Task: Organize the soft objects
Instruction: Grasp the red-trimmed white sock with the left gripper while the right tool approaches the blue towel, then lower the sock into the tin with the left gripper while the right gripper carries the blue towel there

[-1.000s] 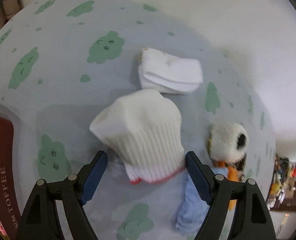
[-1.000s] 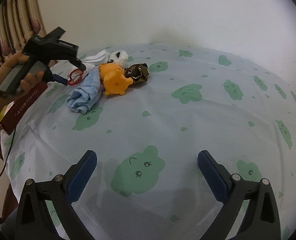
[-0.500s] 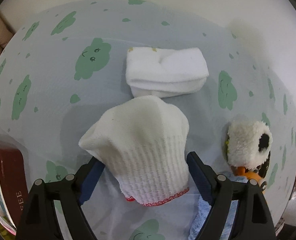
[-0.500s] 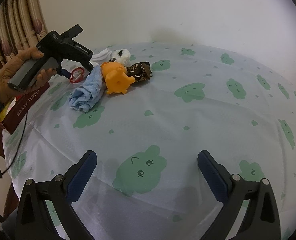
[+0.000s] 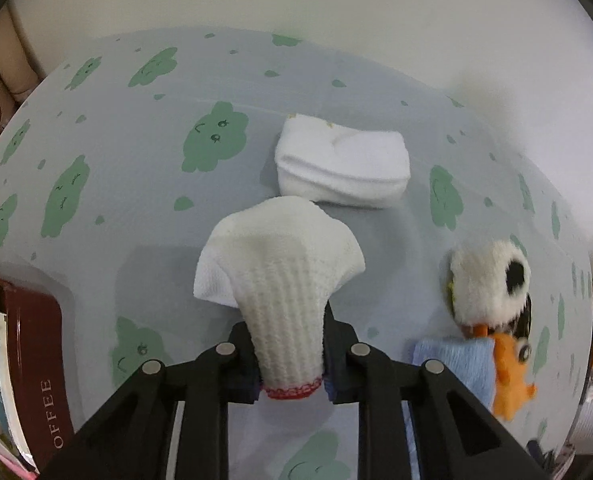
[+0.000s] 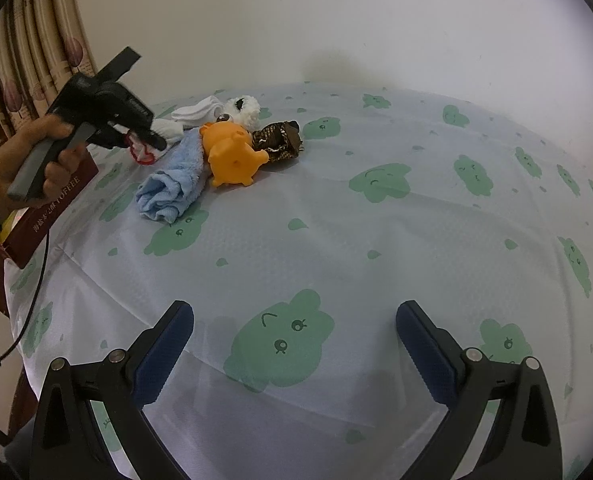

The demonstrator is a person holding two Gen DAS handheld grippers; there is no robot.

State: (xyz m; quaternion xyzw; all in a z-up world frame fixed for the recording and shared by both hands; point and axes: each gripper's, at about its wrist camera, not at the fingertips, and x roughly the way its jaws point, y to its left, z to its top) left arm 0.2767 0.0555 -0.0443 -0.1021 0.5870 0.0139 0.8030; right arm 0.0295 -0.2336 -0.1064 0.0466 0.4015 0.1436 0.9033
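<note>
Pale cloth printed with green cloud faces covers the counter (image 6: pixel 376 240) below a plain white wall. At its far left, the left claw (image 5: pixel 292 360) has just closed and is clamped on the ribbed cuff of a white sock (image 5: pixel 280 276), with a folded white sock (image 5: pixel 342 168) lying just beyond it. The right claw (image 6: pixel 294 332) hangs with its jaws wide apart over bare cloth, well apart from the blue towel (image 6: pixel 172 188) and orange plush toy (image 6: pixel 232 152).

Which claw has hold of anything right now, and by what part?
The left claw has just closed on the white sock at its red-trimmed cuff. The right claw is open, empty.
</note>
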